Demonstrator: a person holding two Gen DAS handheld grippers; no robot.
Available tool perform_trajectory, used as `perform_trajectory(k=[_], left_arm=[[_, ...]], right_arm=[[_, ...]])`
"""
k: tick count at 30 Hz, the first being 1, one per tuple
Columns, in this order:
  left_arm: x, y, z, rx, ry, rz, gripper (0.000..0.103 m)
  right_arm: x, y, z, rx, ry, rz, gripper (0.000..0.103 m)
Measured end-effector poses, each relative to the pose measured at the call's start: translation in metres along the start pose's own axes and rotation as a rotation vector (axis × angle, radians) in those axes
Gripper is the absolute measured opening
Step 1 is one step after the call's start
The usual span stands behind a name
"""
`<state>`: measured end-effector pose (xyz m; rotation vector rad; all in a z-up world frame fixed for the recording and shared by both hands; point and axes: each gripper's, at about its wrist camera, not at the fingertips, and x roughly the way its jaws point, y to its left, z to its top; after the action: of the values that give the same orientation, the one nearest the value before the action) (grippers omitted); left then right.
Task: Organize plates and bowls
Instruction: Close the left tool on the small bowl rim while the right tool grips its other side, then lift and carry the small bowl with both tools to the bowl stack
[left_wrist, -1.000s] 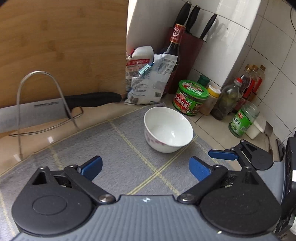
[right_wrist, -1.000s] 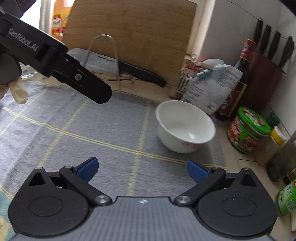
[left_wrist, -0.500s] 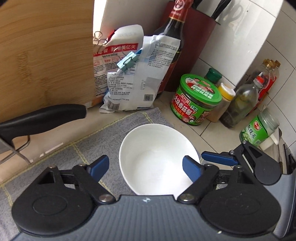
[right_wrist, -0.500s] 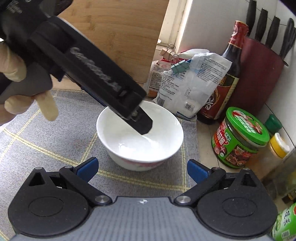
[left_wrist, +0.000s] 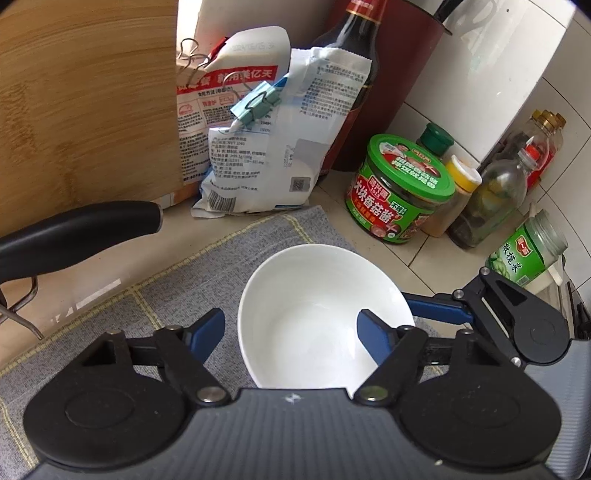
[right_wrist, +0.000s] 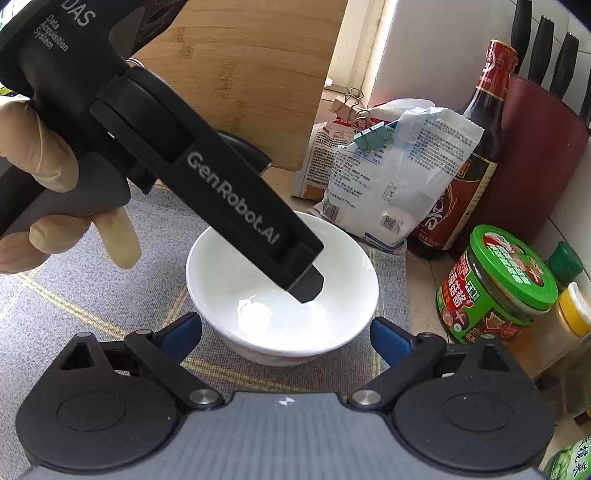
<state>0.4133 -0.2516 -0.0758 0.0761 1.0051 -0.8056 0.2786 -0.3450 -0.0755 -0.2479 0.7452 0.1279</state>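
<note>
A white bowl (left_wrist: 314, 288) stands on a grey checked mat (left_wrist: 166, 306). My left gripper (left_wrist: 290, 325) straddles the bowl's left rim: one blue pad is outside the wall, the other inside the bowl. Its jaws are closing, and a gap still shows at each pad. In the right wrist view the same bowl (right_wrist: 229, 266) has the left gripper's black finger (right_wrist: 306, 284) dipped into it. My right gripper (right_wrist: 286, 328) has its jaws closing around the bowl's near side, with neither pad touching. One right finger (left_wrist: 432, 308) shows beside the bowl.
A wooden cutting board (left_wrist: 74, 110) leans at the back, with a black knife handle (left_wrist: 74, 229) in front of it. Clipped bags (left_wrist: 266, 147), a dark sauce bottle (right_wrist: 476, 147), a green-lidded jar (left_wrist: 399, 192) and several bottles crowd the right. A gloved hand (right_wrist: 37, 147) holds the left gripper.
The left gripper moved forward and down onto the bowl and its jaws narrowed around the rim. The right gripper came closer to the bowl, its jaws slightly narrower.
</note>
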Motion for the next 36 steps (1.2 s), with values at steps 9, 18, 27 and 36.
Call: perform_trajectory(k=[9,18,27,36], left_arm=[[0.005,-0.003,0.001,0.008,0.009,-0.008,0.069],[0.008,-0.006,0.000,0.002,0.011,-0.013,0.065],[-0.003,-0.007,-0.010,0.002,0.009,-0.013,0.065],[-0.029,-0.013,-0.023,0.009,-0.015,0.003,0.066]], right_arm=[[0.000,-0.001,0.003,0.018,-0.004,0.004,0.096],[-0.001,0.001,0.004,0.018,-0.001,-0.001,0.096],[-0.010,0.008,0.003,-0.004,-0.004,0.008,0.096],[-0.030,0.020,0.003,-0.026,-0.019,0.025,0.096]])
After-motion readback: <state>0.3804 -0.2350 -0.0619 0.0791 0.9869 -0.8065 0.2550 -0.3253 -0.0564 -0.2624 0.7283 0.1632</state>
